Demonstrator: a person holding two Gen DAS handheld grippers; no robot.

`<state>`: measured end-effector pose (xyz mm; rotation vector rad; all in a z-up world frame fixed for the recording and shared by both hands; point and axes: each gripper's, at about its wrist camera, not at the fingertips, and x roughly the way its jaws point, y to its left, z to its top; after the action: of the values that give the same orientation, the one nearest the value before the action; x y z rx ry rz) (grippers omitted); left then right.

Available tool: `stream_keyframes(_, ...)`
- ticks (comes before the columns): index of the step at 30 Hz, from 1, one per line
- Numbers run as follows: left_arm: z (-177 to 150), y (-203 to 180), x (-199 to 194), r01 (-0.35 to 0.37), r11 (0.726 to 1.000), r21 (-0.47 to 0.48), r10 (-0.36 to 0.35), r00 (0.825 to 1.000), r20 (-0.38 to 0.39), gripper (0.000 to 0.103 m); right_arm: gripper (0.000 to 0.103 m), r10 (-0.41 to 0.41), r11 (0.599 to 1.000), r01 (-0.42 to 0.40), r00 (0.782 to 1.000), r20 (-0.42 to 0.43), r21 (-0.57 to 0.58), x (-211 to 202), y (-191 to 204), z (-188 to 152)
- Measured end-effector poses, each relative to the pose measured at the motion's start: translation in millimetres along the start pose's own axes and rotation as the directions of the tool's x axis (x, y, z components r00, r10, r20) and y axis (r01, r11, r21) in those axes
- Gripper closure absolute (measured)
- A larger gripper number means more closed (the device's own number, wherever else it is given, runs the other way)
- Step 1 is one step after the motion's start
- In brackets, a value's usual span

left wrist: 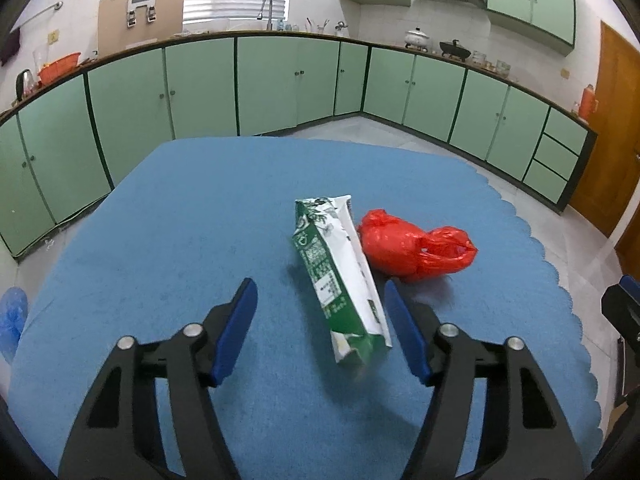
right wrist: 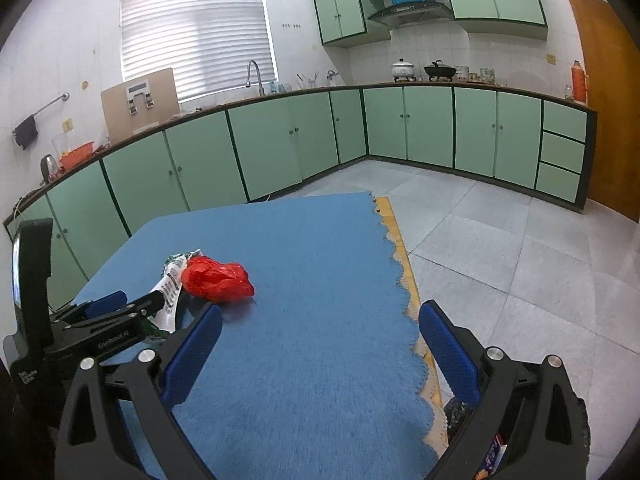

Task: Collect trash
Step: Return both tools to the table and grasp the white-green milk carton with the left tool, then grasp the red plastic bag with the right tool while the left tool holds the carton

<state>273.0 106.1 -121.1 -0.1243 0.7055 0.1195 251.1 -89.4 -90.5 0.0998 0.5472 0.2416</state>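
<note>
Trash on blue cloth-covered table [left wrist: 160, 220]: green-and-white paper carton [left wrist: 340, 280] between my left gripper [left wrist: 320, 304] fingers, spread for pickup; crumpled red plastic bag [left wrist: 412, 246] at its 2 o'clock, possibly touching. Right gripper [right wrist: 320, 320] open, idle.

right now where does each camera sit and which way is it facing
Left wrist: on the left gripper, low over the blue table, facing the kitchen cabinets; its open blue fingers flank the near end of the green carton; the right gripper peeks in at the right edge.
Right wrist: on the right gripper, open at the table's right edge, facing the same cabinets; the left gripper shows at lower left.
Shared: carton, red bag, table, cabinets.
</note>
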Motion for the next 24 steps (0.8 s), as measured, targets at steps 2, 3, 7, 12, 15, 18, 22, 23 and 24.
stream_keyframes(2, 0.8, 0.1, 3.1, 0.004, 1.0, 0.003, -0.004, 1.0, -0.013, 0.044, 0.006, 0.004, 1.0, -0.004, 1.0, -0.005, -0.001, 2.6, 1.7, -1.2)
stream_keyframes(3, 0.4, -1.0, 6.2, 0.005, 1.0, 0.008, -0.005, 1.0, -0.026, 0.045, 0.006, 0.008, 1.0, -0.008, 1.0, -0.01, -0.003, 4.4, 3.0, -1.6)
stream_keyframes(7, 1.3, -1.1, 17.8, 0.028, 1.0, -0.001, -0.028, 0.997, -0.075, 0.054, 0.006, 0.013, 1.0, -0.013, 1.0, -0.016, -0.011, 7.6, 5.0, -1.5)
stream_keyframes(12, 2.9, -4.7, 29.0, 0.088, 0.996, -0.013, -0.089, 0.989, -0.117, 0.08, 0.006, 0.011, 1.0, -0.011, 1.0, -0.025, -0.009, 9.7, 3.7, -1.3)
stream_keyframes(15, 4.5, -7.0, 28.3, 0.093, 0.996, -0.015, -0.094, 0.99, -0.103, 0.081, 0.006, 0.015, 1.0, -0.016, 0.999, -0.036, -0.017, 11.6, 5.9, -1.3)
stream_keyframes(18, 1.5, -4.5, 20.6, 0.085, 0.996, -0.018, -0.086, 0.994, -0.073, 0.083, 0.006, 0.019, 0.999, -0.02, 0.999, -0.047, -0.026, 15.9, 9.0, -0.7)
stream_keyframes(22, 0.8, -4.6, 8.0, 0.062, 0.998, 0.007, -0.061, 0.997, -0.038, 0.083, 0.006, 0.035, 0.999, -0.037, 0.998, -0.053, -0.035, 26.9, 17.9, 5.2)
stream_keyframes(23, 0.6, -3.6, 5.5, 0.057, 0.998, 0.008, -0.057, 0.998, -0.034, 0.083, 0.006, 0.042, 0.998, -0.044, 0.998, -0.054, -0.038, 30.5, 21.7, 7.3)
stream_keyframes(24, 0.6, -1.6, 3.2, 0.051, 0.999, 0.005, -0.051, 0.998, -0.029, 0.084, 0.006, 0.049, 0.998, -0.051, 0.997, -0.056, -0.041, 34.3, 26.2, 9.1)
